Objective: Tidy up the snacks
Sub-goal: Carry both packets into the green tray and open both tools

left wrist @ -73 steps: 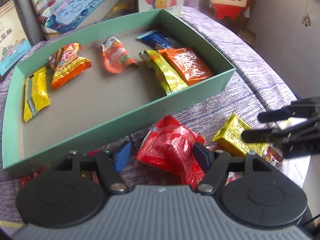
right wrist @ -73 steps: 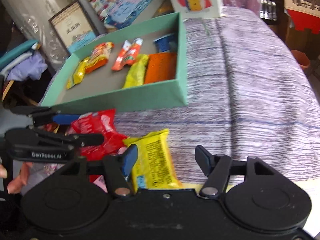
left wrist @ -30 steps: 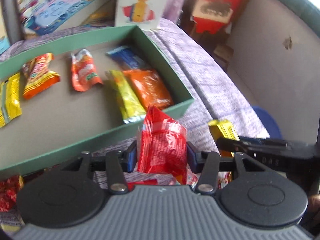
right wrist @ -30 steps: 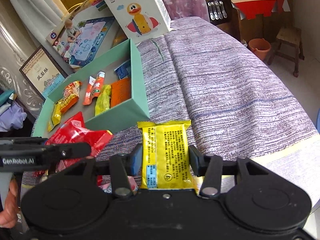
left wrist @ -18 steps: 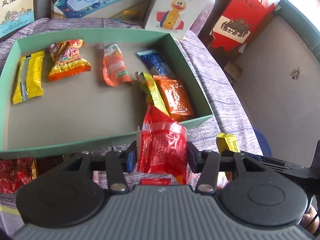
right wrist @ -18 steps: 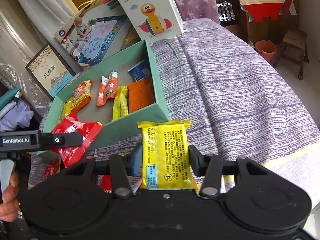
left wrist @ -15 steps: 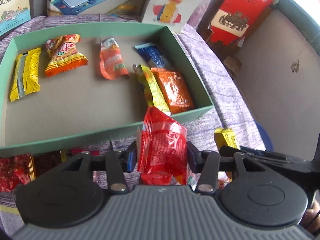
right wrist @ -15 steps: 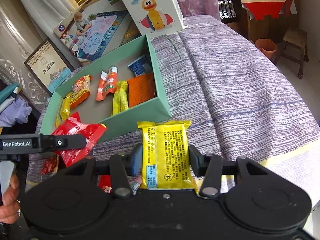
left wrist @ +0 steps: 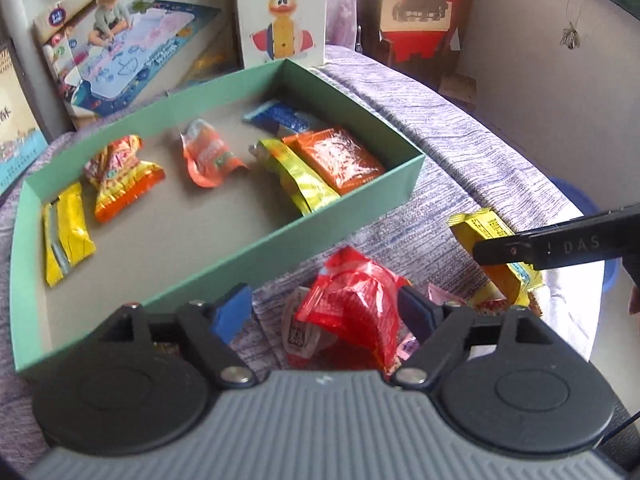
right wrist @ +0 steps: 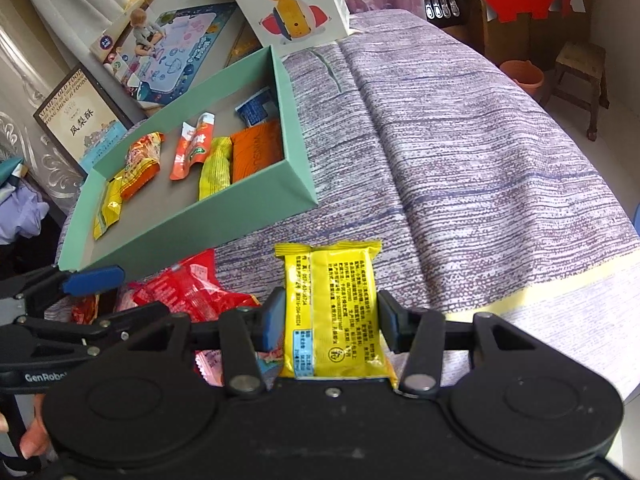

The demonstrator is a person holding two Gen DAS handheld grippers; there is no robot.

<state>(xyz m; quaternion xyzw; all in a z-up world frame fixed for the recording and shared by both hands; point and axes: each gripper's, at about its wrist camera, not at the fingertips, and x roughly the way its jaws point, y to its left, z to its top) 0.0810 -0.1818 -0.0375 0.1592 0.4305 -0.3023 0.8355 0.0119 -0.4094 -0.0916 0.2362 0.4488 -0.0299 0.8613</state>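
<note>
My left gripper (left wrist: 324, 306) is open; a red snack packet (left wrist: 352, 310) lies on the cloth between its fingers, near the right one. It also shows in the right wrist view (right wrist: 188, 292). My right gripper (right wrist: 330, 320) is shut on a yellow snack packet (right wrist: 332, 308), held above the table; it also shows in the left wrist view (left wrist: 496, 252). The green box (left wrist: 328, 222) in front of both holds several snacks: yellow, orange, blue and yellow-green packets.
More loose snacks (left wrist: 448, 300) lie on the purple tablecloth (right wrist: 460, 168) below the grippers. Toy boxes, including a duck box (right wrist: 292, 0), stand behind the green box. The table edge falls away at right, with a stool (right wrist: 580, 64) beyond.
My left gripper has opened and let go of the red packet, which now lies on the cloth outside the box. My right gripper still holds the yellow packet.
</note>
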